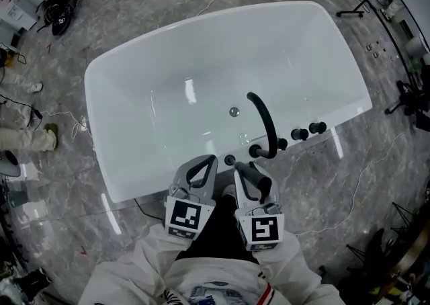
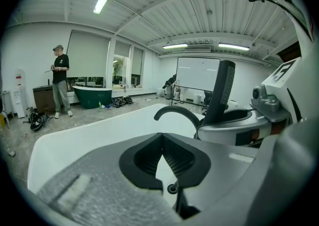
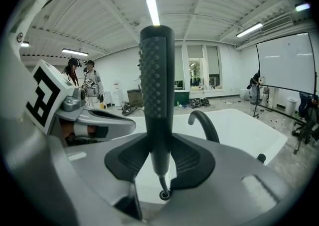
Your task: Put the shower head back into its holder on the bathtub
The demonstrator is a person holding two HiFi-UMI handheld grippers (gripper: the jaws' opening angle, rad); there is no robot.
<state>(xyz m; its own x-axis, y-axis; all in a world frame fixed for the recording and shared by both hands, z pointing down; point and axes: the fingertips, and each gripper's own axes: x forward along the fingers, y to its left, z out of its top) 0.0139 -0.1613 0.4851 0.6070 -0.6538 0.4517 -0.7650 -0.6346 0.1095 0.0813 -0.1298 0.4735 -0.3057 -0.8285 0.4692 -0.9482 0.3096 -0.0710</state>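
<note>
A white bathtub [image 1: 151,183] lies below me, with a curved black faucet spout [image 1: 265,119] and black knobs [image 1: 299,134] on its near rim. My right gripper [image 1: 245,166] is shut on the black shower head's handle [image 3: 157,80], which stands upright between its jaws. The handle's lower end narrows toward a small black holder ring [image 3: 164,195] on the rim, also seen from above as the holder ring [image 1: 230,160]. My left gripper [image 1: 207,160] hovers just to the left, tips together [image 2: 162,138], holding nothing. In the left gripper view the shower head [image 2: 223,90] rises at the right.
The tub's drain [image 1: 234,111] sits mid-basin. Cables and stands [image 1: 403,95] crowd the marble floor at the right. A dark green tub [image 2: 92,95] and a standing person [image 2: 60,83] are far off; two more people [image 3: 82,83] stand in the background.
</note>
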